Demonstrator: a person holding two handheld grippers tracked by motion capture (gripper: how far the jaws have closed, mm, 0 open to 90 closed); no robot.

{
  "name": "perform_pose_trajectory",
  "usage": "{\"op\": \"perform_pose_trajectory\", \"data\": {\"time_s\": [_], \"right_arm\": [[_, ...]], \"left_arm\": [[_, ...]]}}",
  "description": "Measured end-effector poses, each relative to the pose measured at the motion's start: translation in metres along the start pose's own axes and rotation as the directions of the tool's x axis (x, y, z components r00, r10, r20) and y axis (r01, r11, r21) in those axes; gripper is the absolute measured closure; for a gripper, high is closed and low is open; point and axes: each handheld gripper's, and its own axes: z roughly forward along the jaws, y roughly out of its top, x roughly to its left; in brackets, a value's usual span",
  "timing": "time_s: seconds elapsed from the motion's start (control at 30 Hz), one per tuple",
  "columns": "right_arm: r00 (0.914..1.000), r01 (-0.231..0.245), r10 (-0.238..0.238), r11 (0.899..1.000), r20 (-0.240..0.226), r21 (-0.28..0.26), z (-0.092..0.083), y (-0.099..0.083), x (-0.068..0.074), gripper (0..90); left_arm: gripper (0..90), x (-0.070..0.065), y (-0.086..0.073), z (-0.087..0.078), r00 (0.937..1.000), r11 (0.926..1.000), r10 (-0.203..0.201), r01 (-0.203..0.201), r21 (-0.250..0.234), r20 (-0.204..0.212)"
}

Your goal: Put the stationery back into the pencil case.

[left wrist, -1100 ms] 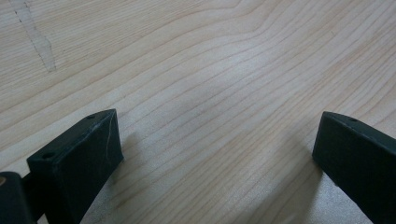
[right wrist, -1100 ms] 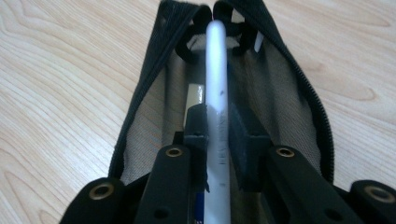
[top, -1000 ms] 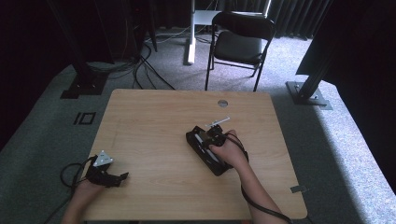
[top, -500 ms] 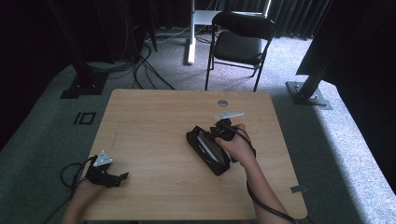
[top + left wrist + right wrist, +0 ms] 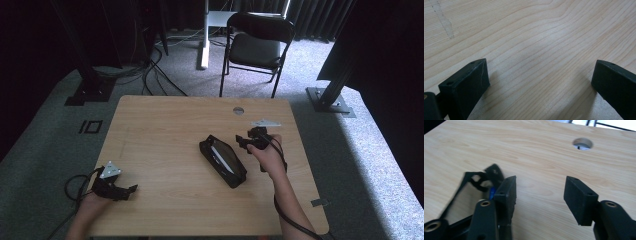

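on the wooden table (image 5: 165,140) lies a black pouch (image 5: 223,161), contents unclear

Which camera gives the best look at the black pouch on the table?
The high view: the whole black pouch lies flat, apart from both grippers. The right gripper view catches a blurred end beside its jaw.
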Motion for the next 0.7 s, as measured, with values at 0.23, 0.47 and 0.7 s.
{"op": "perform_pose_trajectory", "data": {"time_s": [0.23,0.47,0.7], "right_arm": [[0.9954,-0.034,0.033,0.999,0.09,0.001,-0.002,-0.018,-0.025,34.8],[0.9875,-0.064,0.06,0.998,0.146,0.019,-0.007,-0.04,-0.049,32.5],[0.9692,-0.111,0.106,0.994,0.223,0.01,-0.015,-0.062,-0.07,31.6]], "left_arm": [[1.6,0.0,0.0,0.0,1.0,1.0,0.0,0.0,0.0,0.0],[1.6,0.0,0.0,0.0,1.0,1.0,0.0,0.0,0.001,0.0],[1.6,0.0,0.0,0.0,1.0,1.0,0.0,0.0,0.0,0.0]]}}
